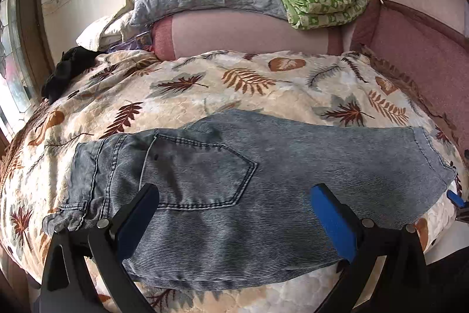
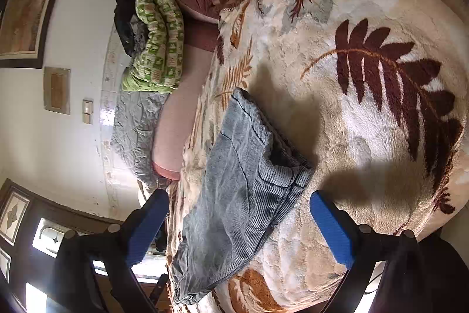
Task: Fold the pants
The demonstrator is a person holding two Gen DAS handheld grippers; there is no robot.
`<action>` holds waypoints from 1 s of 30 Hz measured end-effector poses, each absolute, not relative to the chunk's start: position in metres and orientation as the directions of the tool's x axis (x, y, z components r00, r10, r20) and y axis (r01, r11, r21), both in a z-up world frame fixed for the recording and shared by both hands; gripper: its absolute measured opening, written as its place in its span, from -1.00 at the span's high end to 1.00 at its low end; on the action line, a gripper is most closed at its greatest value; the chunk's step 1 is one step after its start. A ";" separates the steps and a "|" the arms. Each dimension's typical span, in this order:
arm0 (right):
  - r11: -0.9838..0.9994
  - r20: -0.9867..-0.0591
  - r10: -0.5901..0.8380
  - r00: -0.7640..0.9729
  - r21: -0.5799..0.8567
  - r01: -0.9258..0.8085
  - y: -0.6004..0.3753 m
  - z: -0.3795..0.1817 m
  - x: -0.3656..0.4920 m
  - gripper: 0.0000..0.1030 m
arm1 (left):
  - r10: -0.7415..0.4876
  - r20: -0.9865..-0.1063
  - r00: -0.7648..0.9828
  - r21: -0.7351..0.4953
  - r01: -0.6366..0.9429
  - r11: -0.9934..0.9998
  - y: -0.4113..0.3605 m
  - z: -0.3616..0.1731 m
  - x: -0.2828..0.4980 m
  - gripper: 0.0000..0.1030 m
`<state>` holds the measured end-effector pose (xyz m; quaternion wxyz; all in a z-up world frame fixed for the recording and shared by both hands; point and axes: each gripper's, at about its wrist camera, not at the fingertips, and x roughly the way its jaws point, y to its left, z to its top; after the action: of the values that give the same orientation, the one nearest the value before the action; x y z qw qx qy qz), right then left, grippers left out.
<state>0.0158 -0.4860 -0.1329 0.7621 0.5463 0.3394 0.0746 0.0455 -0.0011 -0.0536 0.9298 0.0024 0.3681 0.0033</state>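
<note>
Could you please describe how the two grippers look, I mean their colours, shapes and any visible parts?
The left gripper and the right gripper look alike. Each has two flat, rectangular fingers covered with blue pads. These sit on black angled arms joined by round silver bolts. No cables, markings or sleeves are visible in either view.

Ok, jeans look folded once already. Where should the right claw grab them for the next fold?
Take the jeans at the stacked hem end nearest the right claw, coming in low from the blanket side. The layers' edges lie open there, so one finger can probably slide under all of them.
</note>
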 end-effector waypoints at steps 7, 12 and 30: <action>0.445 -0.521 0.483 0.704 0.838 0.315 -0.480 -0.133 0.041 -0.57 | -0.092 -0.689 0.719 -0.073 0.057 0.996 -0.023 -0.046 0.055 -1.00; 0.400 -0.529 0.463 0.712 0.841 0.364 -0.487 -0.143 0.031 -0.05 | -0.140 -0.694 0.706 -0.102 0.096 0.990 -0.042 -0.043 0.065 -1.00; 0.426 -0.573 0.430 0.697 0.810 0.403 -0.497 -0.145 0.028 0.45 | -0.219 -0.776 0.592 -0.140 0.177 0.974 -0.117 -0.079 0.104 -1.00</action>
<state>0.0284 -0.4968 -0.1447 0.7494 0.5358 0.3889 0.0091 0.1039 -0.1166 -0.0787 0.8918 -0.0240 0.4380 -0.1111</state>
